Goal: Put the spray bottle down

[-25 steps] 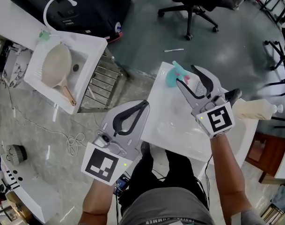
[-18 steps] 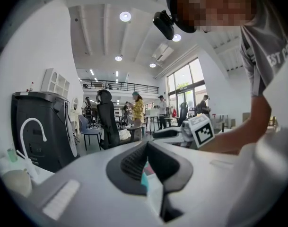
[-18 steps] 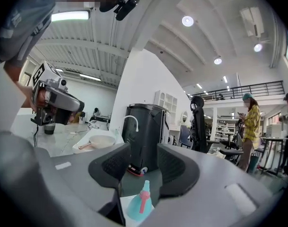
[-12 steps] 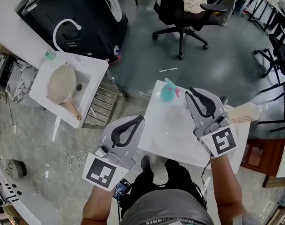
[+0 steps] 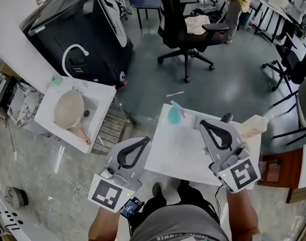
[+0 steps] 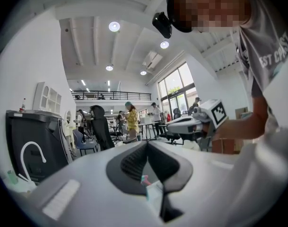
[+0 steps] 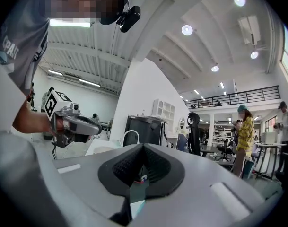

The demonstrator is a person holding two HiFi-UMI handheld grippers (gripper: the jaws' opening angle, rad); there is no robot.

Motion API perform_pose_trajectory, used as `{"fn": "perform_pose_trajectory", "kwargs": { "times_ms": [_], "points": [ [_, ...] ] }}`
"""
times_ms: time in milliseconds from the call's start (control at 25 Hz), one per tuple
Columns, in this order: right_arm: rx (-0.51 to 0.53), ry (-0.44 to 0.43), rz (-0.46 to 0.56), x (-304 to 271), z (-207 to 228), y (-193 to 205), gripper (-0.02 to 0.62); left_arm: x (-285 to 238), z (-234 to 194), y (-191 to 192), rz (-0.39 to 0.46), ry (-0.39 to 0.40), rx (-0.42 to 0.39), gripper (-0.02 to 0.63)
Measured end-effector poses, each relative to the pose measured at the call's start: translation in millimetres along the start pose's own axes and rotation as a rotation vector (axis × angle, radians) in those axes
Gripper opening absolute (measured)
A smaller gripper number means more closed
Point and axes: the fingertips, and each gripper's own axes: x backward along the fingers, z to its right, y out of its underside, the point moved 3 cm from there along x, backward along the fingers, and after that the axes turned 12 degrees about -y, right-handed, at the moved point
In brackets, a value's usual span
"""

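Reaching in from the bottom edge, where both arms (image 5: 239, 211) are cut off, two tongs hover: the left tongs (image 5: 145, 140), pressed together and empty, off the desk's (image 5: 172, 150) left side; one teal spray bottle (image 5: 175, 114) sits at its far edge, upright or tipped unclear; the right tongs (image 5: 203, 122), just closed on nothing, near but apart.

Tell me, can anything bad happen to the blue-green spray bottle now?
Maybe. The spray bottle sits close to the far edge of the white table, so a bump could tip it onto the floor. The right gripper, whose jaws have just closed on nothing, hangs near it; a careless swing might hit it.
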Motion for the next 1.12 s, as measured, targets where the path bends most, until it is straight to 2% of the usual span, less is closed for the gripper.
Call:
{"fn": "perform_pose_trajectory", "kwargs": {
  "times_ms": [280, 560, 960, 1120],
  "points": [
    [0.002, -0.039, -0.006, 36.8, -39.9, -40.9, 0.0, 28.0, 9.3, -20.5, 0.027, 0.033, -0.043, 0.002],
    [0.002, -0.061, -0.025, 56.2, -74.8, -62.3, 0.0, 46.5, 8.1, -31.3, 0.042, 0.059, -0.081, 0.002],
    [0.01, -0.09, -0.042, 61.5, -104.7, -62.5, 0.0, 76.2, 4.3, -29.8, 0.1, 0.05, -0.135, 0.002],
    [0.012, -0.093, -0.049, 60.3, -116.8, -62.4, 0.0, 89.1, -0.9, -25.5, 0.106, 0.04, -0.133, 0.002]
  ]
}}
